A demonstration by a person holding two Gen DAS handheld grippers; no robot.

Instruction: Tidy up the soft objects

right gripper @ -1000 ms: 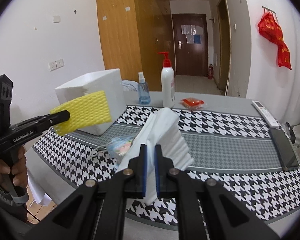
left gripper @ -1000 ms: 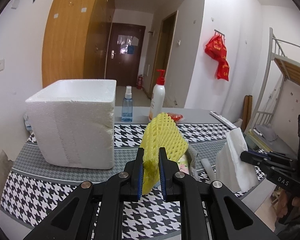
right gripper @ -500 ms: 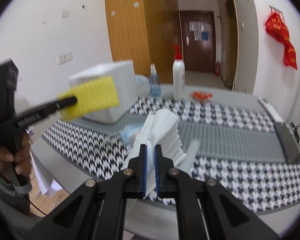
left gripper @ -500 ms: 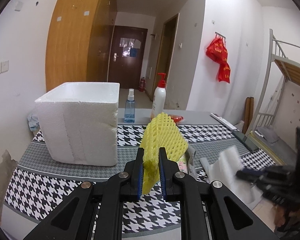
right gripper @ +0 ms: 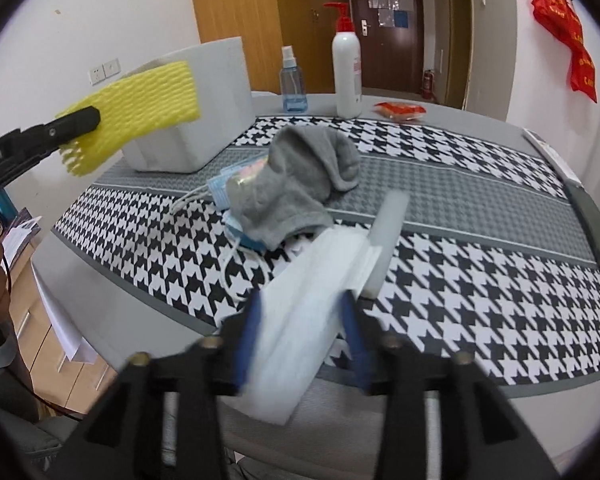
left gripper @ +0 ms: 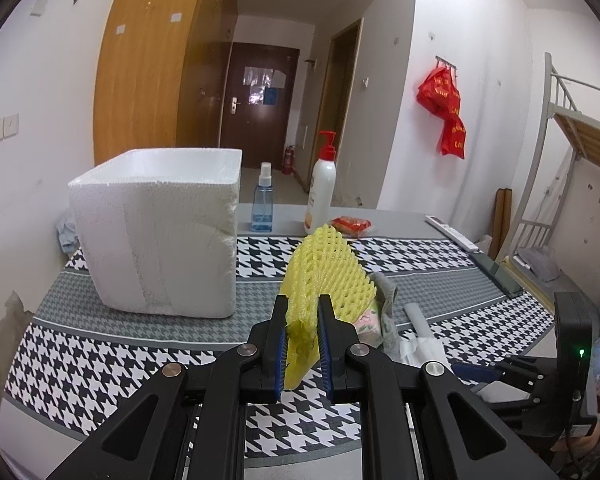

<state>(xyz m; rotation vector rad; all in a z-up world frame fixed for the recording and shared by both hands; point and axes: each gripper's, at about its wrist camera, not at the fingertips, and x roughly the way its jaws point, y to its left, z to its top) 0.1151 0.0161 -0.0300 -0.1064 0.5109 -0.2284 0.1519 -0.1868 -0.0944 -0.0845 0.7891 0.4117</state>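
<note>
Foam netting (left gripper: 324, 276), yellow, soft and honeycombed, clamped at its frayed lower end between the blue-padded jaws of the left gripper (left gripper: 302, 344), held up above the surface (left gripper: 112, 356) and just in front of the foam box (left gripper: 156, 232). Box: white, coarse-grained polystyrene, blocky, open at the top.

Right gripper (right gripper: 306, 344) blurred; jaws spread apart, with a white foam sheet (right gripper: 308, 312) lying slack between them, thin and pleated, resting at the near edge of the surface. Whether the pads touch it, cannot tell. Beside the sheet, a white foam tube (right gripper: 386, 240), smooth and cylindrical.

Grey sock (right gripper: 300, 184), knitted and crumpled, heaped over a blue face mask (right gripper: 220, 188) with white elastic loops, near the middle of the houndstooth cloth (right gripper: 480, 308). Under the sock, a small floral packet (left gripper: 366, 322), glossy.

At the far side, a clear blue spray bottle (left gripper: 263, 204), a white pump bottle (left gripper: 322, 192) with a red nozzle, and a crinkled red packet (left gripper: 352, 225).
</note>
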